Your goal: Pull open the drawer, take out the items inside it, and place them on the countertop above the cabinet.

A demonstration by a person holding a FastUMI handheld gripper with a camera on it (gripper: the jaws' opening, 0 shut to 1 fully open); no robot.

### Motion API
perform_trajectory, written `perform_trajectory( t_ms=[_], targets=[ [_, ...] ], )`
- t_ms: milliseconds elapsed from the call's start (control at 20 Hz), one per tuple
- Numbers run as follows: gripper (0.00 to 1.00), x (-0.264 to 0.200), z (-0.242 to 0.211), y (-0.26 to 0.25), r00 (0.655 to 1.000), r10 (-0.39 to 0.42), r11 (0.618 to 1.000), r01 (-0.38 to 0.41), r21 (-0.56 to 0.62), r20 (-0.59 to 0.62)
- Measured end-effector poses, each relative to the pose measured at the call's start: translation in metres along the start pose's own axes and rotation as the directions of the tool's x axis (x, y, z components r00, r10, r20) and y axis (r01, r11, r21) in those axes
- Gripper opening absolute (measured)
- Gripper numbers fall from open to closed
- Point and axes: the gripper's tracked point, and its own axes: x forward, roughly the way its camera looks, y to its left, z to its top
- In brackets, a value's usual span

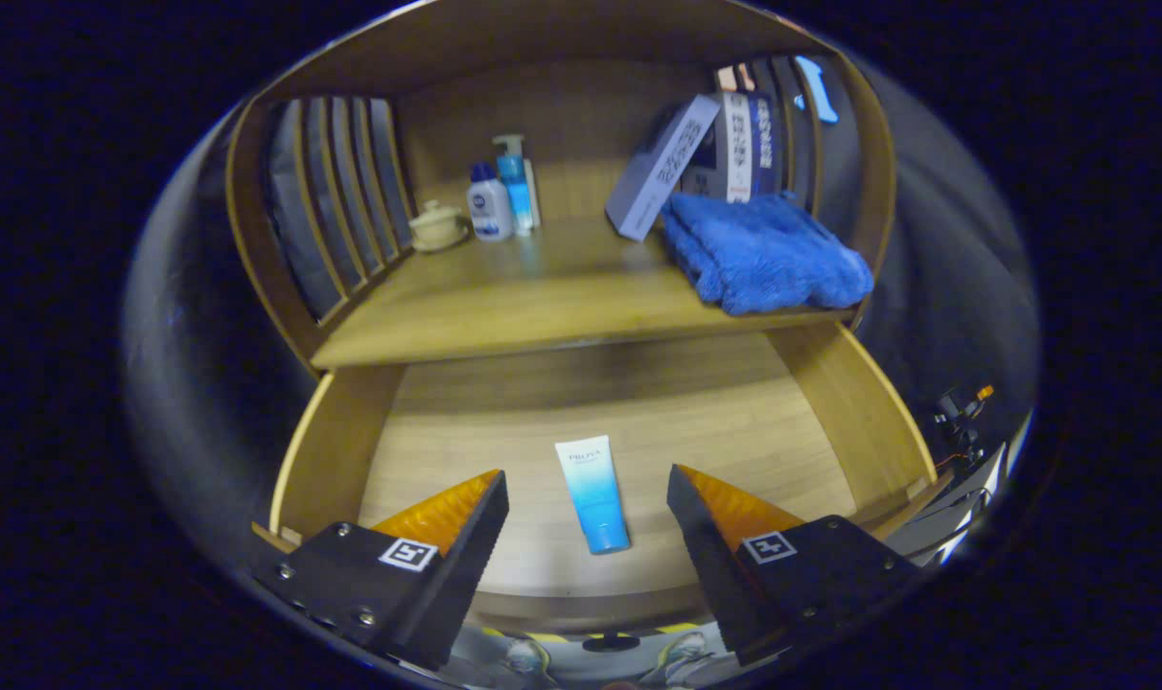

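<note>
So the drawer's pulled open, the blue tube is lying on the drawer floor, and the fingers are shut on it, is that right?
Not quite. In the gripper view the drawer is open and the blue tube lies on its floor, but the fingers are spread wide apart, either side of the tube and not touching it. The gripper is open, not shut on it.

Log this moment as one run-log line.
drawer: open | blue tube: flat on drawer floor, between fingers | hand-held gripper: open, empty | countertop: tube not yet placed
</note>
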Motion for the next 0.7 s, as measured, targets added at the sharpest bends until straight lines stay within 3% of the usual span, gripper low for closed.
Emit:
perform_trajectory(
  t_ms=[200, 300, 400, 650, 700],
  targets=[
    [1.0, 0.036, -0.016, -0.002, 0.986, 0.013, 1.0, -0.013, 0.002, -0.167],
    [1.0, 0.049, -0.024, -0.011, 0.975, -0.025, 0.999, 0.032, 0.03, -0.221],
    [0.99, 0.056, -0.029, -0.008, 0.962, -0.001, 1.0, 0.004, 0.012, -0.273],
    [0.45, 0.065, -0.049, 0.001, 0.927, 0.03, 0.999, -0.02, 0.03, -0.374],
    [0.51, 0.066, -0.053, 0.001, 0.921, 0.023, 1.0, -0.019, 0.015, -0.389]
  ],
)
